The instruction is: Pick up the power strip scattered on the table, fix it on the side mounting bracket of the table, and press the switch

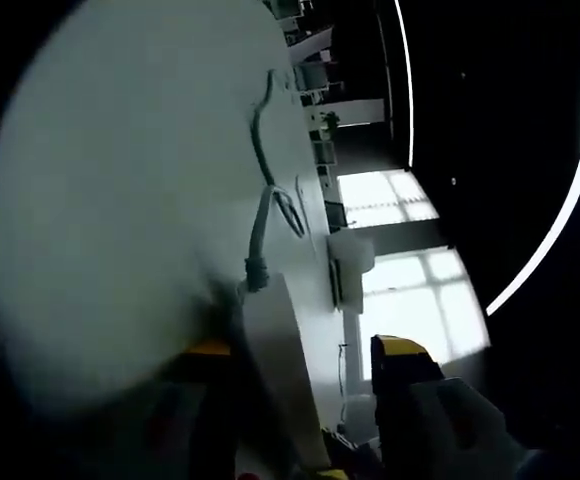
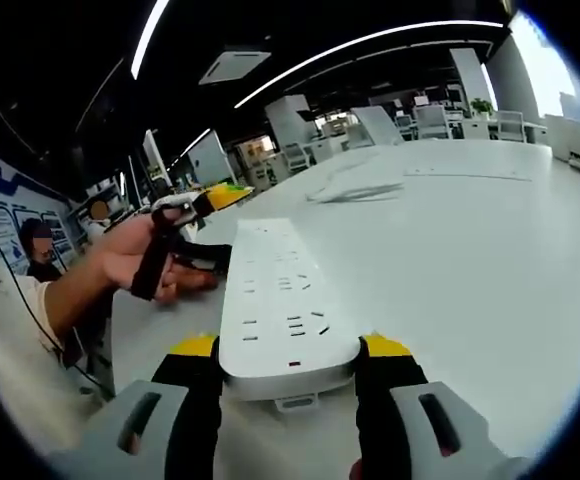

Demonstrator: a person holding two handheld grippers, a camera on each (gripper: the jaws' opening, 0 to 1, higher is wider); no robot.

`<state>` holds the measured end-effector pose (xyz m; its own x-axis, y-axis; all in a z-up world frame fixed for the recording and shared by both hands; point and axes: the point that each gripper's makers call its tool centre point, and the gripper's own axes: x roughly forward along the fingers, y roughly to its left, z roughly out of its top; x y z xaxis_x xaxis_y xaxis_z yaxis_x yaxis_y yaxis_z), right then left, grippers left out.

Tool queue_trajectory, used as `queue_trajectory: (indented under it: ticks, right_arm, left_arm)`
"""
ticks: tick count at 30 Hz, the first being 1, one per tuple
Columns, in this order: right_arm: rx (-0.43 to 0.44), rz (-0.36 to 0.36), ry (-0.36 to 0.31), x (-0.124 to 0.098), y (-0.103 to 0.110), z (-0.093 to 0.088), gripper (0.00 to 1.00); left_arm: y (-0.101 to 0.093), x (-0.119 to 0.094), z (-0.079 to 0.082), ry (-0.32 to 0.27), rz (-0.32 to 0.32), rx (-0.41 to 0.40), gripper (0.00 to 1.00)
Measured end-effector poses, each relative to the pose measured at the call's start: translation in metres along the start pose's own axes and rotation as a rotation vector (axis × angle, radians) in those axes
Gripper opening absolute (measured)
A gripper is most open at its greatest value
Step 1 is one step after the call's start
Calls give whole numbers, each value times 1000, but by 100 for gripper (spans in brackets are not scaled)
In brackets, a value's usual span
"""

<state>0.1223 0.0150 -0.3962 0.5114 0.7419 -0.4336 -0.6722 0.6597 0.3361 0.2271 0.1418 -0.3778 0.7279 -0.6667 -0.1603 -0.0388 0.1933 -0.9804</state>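
Observation:
The white power strip lies flat on the white table, sockets up, its near end clamped between the jaws of my right gripper. At its far end a hand holds my left gripper, with its yellow-tipped jaws beside the strip. In the left gripper view the power strip shows edge-on between the jaws of the left gripper. It lies against the left jaw, with a gap to the right one. Its grey cable runs away over the table.
A small white block sits at the table's edge. A loose cable lies further back on the table. A person's forearm reaches in from the left. Desks and chairs stand behind, and bright windows lie beyond the edge.

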Motion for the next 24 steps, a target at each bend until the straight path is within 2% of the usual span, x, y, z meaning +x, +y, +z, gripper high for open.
queue_trajectory:
  ticks: [19,24]
  right_arm:
    - [6,2,-5,0,0,0,49]
    - [7,2,-11,-1,0,0,49]
  left_arm:
    - [9,1,2,-20,21,-13,39]
    - [11,0,1,-23,34,5,35]
